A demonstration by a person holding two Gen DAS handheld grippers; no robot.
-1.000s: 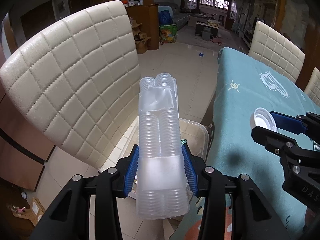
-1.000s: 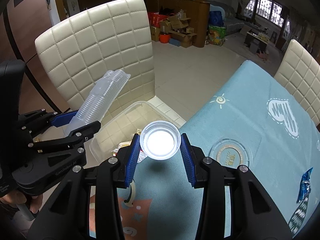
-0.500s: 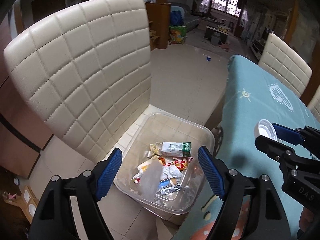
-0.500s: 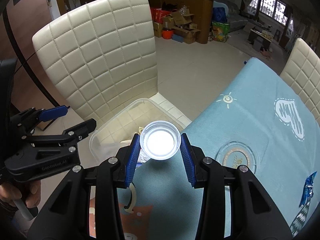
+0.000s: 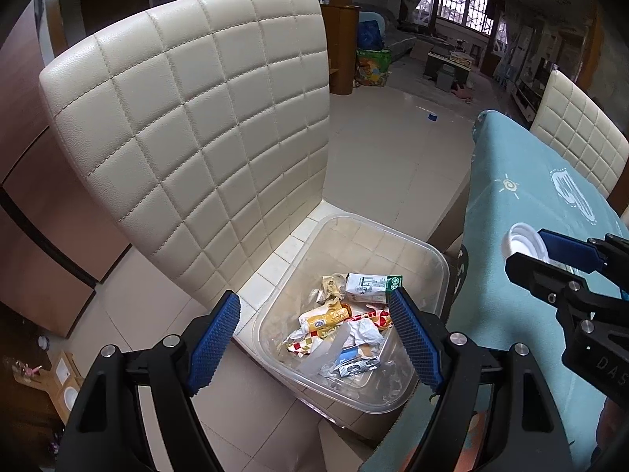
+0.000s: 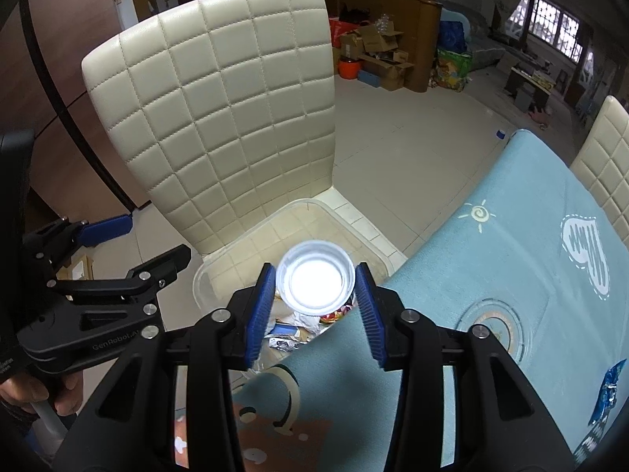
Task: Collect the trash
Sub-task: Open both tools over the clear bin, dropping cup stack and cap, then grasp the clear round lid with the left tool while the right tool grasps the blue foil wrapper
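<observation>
Tiled floor, cream chair [image 5: 188, 129], teal table [image 6: 511, 275]. Right gripper [image 6: 314, 303] clamped on cup [image 6: 314, 283]: white, round, mouth toward camera, above bin [image 5: 424, 389] rim. Left gripper [image 5: 314, 338] spread wide, empty, over bin; trash [image 5: 346, 326] at 12 o'clock.

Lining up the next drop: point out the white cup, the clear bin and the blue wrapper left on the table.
white cup [image 6: 314, 278]: right wrist view, inside bottom.
clear bin [image 5: 443, 263]: left wrist view, far right rim.
blue wrapper [image 6: 610, 387]: right wrist view, middle of the foil.
</observation>
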